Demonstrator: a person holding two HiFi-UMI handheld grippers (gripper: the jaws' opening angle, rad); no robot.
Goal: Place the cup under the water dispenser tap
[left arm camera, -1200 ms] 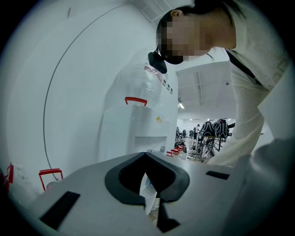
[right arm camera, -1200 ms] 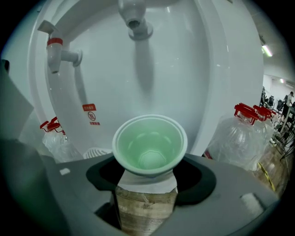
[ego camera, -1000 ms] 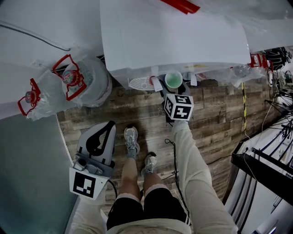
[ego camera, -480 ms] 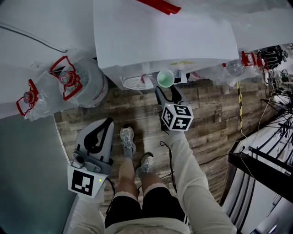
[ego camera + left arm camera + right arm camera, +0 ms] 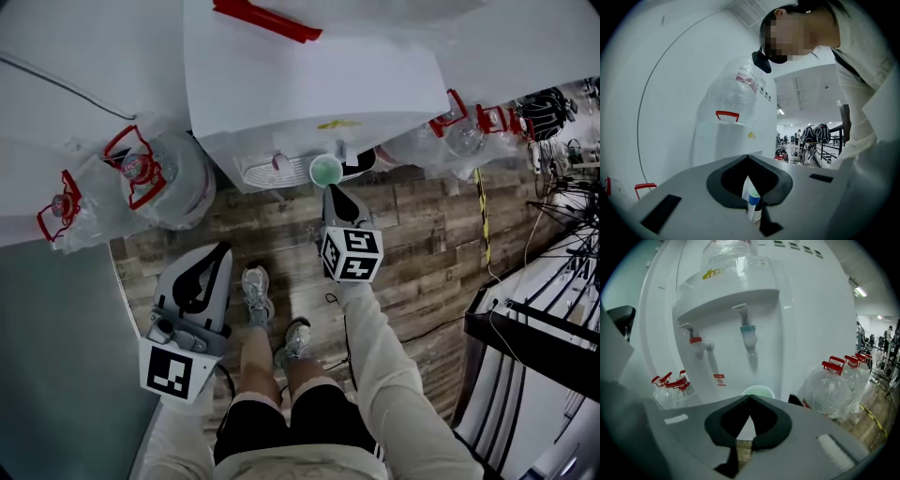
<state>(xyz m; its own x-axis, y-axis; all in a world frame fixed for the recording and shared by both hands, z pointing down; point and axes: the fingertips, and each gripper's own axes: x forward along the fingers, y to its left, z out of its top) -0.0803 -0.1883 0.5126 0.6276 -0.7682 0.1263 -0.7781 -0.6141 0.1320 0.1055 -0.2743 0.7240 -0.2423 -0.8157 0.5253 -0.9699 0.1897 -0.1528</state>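
Note:
A green cup (image 5: 326, 170) stands on the drip shelf of the white water dispenser (image 5: 309, 75). In the right gripper view its rim (image 5: 758, 391) shows below the blue tap (image 5: 748, 336); a red tap (image 5: 696, 341) is to the left. My right gripper (image 5: 330, 192) hangs just short of the cup, apart from it. Its jaws have just been closing and now meet with nothing between them (image 5: 750, 398). My left gripper (image 5: 221, 249) is held low at the left over the wooden floor, shut and empty (image 5: 747, 157).
Bagged water jugs with red handles lie left (image 5: 169, 169) and right (image 5: 459, 131) of the dispenser. The person's legs and shoes (image 5: 255, 291) stand on the plank floor. A black rack (image 5: 534, 337) and cables are at the right, a grey panel (image 5: 56, 356) at the left.
The right gripper let go of the cup, drew back from the dispenser and shut its jaws. The cup stayed on the shelf. The left gripper barely shifted.

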